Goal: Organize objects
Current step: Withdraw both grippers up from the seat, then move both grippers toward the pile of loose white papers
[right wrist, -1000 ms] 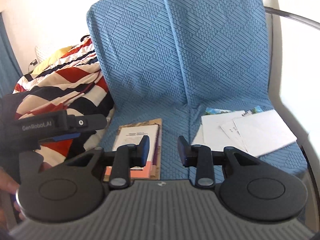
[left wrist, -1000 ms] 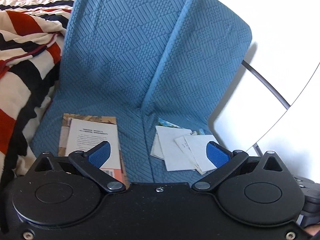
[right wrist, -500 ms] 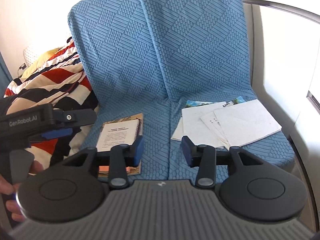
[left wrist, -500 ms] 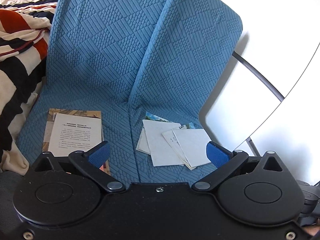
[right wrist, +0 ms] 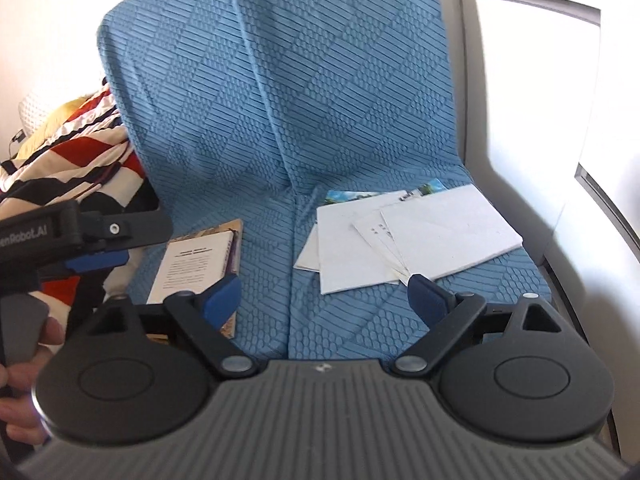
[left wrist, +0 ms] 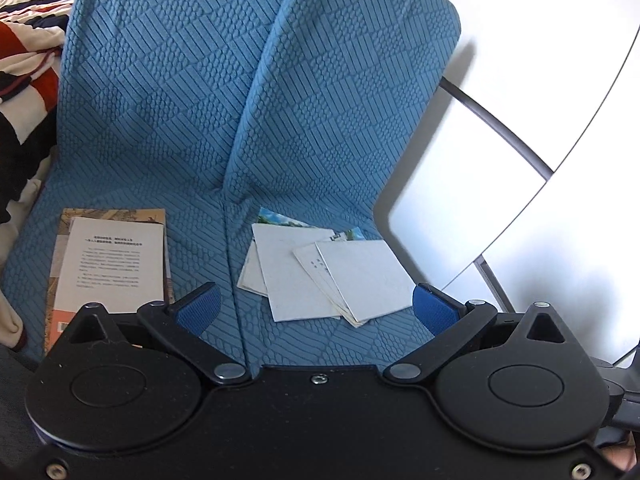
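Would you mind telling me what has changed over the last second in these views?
The right hand-held gripper has just been opening its jaws from nearly shut to wide, with nothing between them. Both grippers have moved closer to the blue quilted seat. The left hand-held gripper stayed open; the loose white papers and white-covered booklet lie undisturbed.

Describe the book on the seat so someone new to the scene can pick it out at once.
Start at the blue quilted fabric seat cover, which has a seam running down its middle. On the seat half nearer the red, black and cream striped blanket lies one flat brown-edged book with a white text-printed cover. Unlike the loose fan of blank white cards and postcards across the seam, it is one thick bound item.
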Action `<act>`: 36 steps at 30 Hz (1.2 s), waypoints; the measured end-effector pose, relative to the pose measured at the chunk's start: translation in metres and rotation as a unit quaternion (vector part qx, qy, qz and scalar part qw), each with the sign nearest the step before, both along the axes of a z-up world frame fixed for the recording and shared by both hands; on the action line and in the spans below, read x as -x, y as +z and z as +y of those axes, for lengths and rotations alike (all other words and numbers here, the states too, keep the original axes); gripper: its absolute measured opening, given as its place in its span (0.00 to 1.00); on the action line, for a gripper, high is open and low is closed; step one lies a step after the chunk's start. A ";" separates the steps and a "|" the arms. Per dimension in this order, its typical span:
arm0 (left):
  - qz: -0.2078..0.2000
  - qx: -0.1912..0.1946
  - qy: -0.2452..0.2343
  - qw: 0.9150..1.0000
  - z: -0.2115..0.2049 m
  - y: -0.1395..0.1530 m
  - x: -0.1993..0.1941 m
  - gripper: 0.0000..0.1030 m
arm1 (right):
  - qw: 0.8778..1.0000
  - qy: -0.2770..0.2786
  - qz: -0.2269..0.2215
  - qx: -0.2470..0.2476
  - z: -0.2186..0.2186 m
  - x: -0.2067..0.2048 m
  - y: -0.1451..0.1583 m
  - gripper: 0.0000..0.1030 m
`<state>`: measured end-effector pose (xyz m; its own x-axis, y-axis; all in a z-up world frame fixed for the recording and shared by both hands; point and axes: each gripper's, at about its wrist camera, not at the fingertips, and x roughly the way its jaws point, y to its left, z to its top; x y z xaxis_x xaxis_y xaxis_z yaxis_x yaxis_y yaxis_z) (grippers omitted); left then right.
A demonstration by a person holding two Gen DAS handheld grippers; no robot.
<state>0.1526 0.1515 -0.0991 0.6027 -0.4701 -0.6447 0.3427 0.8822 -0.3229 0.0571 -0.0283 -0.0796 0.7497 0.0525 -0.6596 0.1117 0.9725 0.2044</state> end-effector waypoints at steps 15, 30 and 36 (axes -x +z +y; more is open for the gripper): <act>0.016 -0.013 -0.021 1.000 -0.042 -0.018 -0.006 0.99 | 0.999 -0.036 0.012 -0.006 -0.039 0.008 -0.014 0.90; 0.039 -0.030 -0.044 0.998 -0.095 -0.041 -0.016 0.99 | 0.997 -0.067 0.027 -0.025 -0.085 0.012 -0.033 0.90; 0.048 -0.044 -0.049 0.997 -0.113 -0.051 -0.024 0.99 | 0.996 -0.077 0.024 -0.021 -0.102 0.010 -0.042 0.90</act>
<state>0.1766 0.0385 -0.1503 0.4907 -0.4624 -0.7385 0.3998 0.8726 -0.2806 0.0469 -0.1302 -0.1217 0.7185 -0.0325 -0.6948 0.2705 0.9333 0.2361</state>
